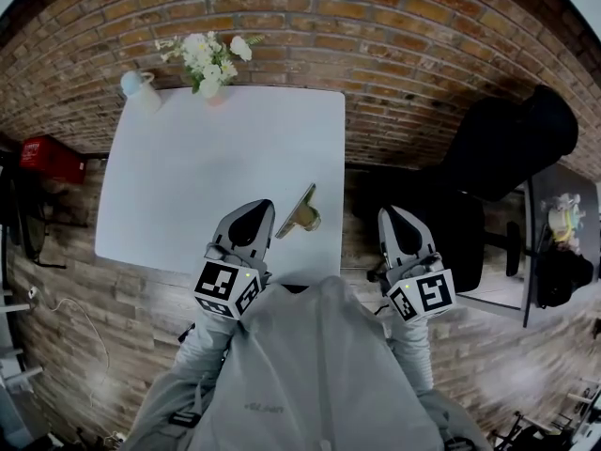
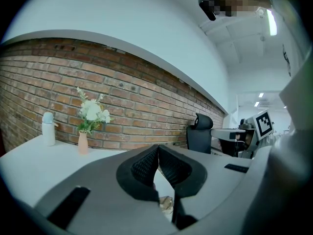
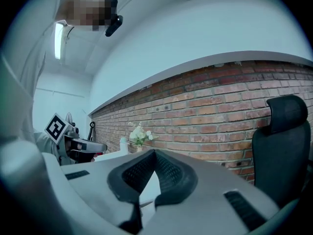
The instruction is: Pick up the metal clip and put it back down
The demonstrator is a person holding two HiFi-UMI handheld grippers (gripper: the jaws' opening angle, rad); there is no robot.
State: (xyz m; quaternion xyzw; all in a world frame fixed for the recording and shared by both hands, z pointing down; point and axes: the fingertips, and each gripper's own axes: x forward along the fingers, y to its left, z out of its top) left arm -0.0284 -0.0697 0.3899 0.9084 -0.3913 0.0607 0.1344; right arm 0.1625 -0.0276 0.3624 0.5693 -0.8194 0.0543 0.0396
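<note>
The metal clip (image 1: 302,212), brass-coloured with a long flat arm, lies near the right front corner of the white table (image 1: 216,158). Just left of the clip, my left gripper (image 1: 255,209) hovers over the table's front part with its jaws pressed together and nothing between them. A bit of the clip (image 2: 166,203) shows below the closed left fingertips (image 2: 157,150). My right gripper (image 1: 392,216) is off the table's right edge, over the floor, and is also shut and empty. In the right gripper view the pads (image 3: 155,154) meet with no gap.
A vase of white flowers (image 1: 207,59) and a pale bottle (image 1: 141,87) stand at the table's far edge against the brick wall. A black office chair (image 1: 507,144) and a dark desk (image 1: 563,224) are to the right. A red box (image 1: 52,158) sits at the left.
</note>
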